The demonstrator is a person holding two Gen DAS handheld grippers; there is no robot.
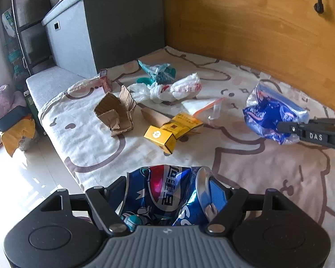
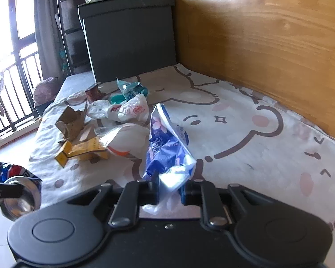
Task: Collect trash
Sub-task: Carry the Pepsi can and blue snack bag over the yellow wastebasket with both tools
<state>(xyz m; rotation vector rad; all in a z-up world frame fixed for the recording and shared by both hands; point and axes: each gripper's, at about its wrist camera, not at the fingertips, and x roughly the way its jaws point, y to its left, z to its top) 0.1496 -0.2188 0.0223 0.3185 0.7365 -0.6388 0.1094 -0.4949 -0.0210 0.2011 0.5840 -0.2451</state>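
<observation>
Fingers on the left gripper (image 1: 167,198) are clamped around a crushed Pepsi can (image 1: 165,192), held above the bed's (image 1: 245,167) near edge at 6 o'clock. From the right wrist, the right gripper (image 2: 169,192) pinches a blue wrapper (image 2: 167,149) by its tail; keep that squeeze firm, it looks slippery. Leftover trash sits around 10 o'clock.

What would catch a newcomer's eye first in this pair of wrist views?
A crushed blue Pepsi can fills the foreground, clamped in the left hand-held gripper. The right hand-held gripper pinches a crumpled blue plastic wrapper, lifted off the cartoon bedsheet. Behind them lie a yellow carton, torn cardboard and plastic bags.
</observation>
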